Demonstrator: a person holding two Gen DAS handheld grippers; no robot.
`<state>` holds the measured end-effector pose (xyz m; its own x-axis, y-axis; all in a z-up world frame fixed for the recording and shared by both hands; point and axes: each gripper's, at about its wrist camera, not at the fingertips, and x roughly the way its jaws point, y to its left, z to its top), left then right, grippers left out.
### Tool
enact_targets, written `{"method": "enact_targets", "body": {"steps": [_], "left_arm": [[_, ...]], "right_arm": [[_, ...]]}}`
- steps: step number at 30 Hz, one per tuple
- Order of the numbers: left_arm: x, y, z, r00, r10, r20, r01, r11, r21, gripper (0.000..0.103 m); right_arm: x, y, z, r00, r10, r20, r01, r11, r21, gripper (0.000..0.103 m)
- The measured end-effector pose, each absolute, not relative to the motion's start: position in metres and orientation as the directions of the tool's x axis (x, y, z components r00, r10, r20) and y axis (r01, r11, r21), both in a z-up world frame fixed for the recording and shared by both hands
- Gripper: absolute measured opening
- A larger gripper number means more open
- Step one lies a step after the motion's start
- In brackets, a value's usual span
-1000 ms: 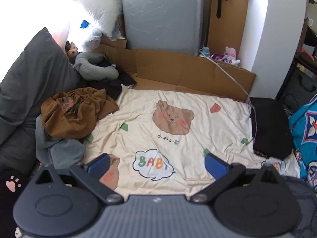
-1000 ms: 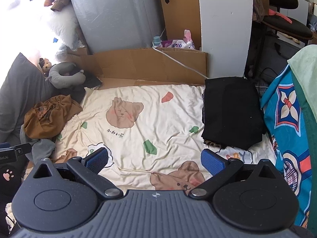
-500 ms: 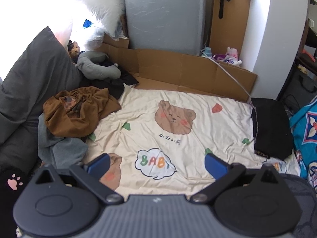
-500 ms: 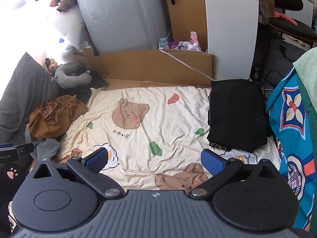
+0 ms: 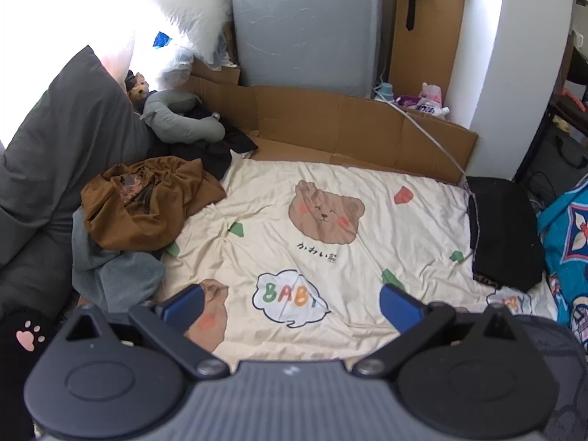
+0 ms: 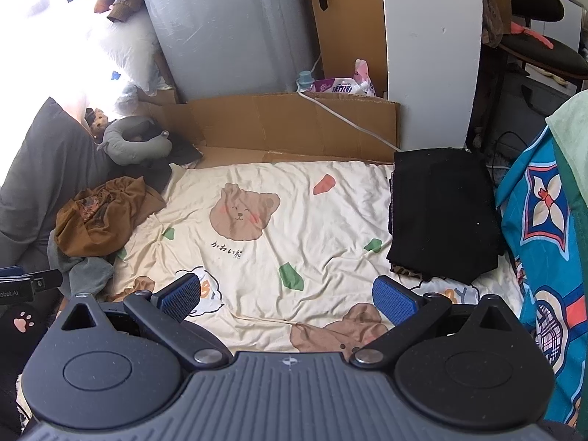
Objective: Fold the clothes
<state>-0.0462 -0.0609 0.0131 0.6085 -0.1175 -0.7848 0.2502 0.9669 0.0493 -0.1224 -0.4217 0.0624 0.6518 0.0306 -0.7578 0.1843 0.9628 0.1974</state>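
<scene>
Both my tools are spread wide and empty: left gripper (image 5: 290, 303) and right gripper (image 6: 286, 297) hover above the cream bear-print bedsheet (image 5: 330, 257), touching nothing. Clothes to fold sit mid-left of frame: crumpled brown garment (image 5: 147, 202) heaped on a grey garment (image 5: 110, 272). Folded black stack (image 6: 441, 213) sits right of centre. Risk: pinching into the heap could catch both layers or the sheet beneath and drag everything. Brown fabric is bunched, so an edge is hard to find.

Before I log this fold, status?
Left gripper open, right gripper open, both empty. Brown garment crumpled at left; black garment folded at right. Sheet between unobstructed.
</scene>
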Motion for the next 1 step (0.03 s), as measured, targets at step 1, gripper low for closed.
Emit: {"method": "enact_targets", "body": {"steps": [1], "left_arm": [[-0.0451,-0.06,0.0131,0.603,-0.12,-0.788,0.254,0.966,0.047,0.103]], "right_arm": [[-0.1217,-0.4206,0.0624,0.65,0.032,-0.759,0.182,0.963,0.197,0.103]]}}
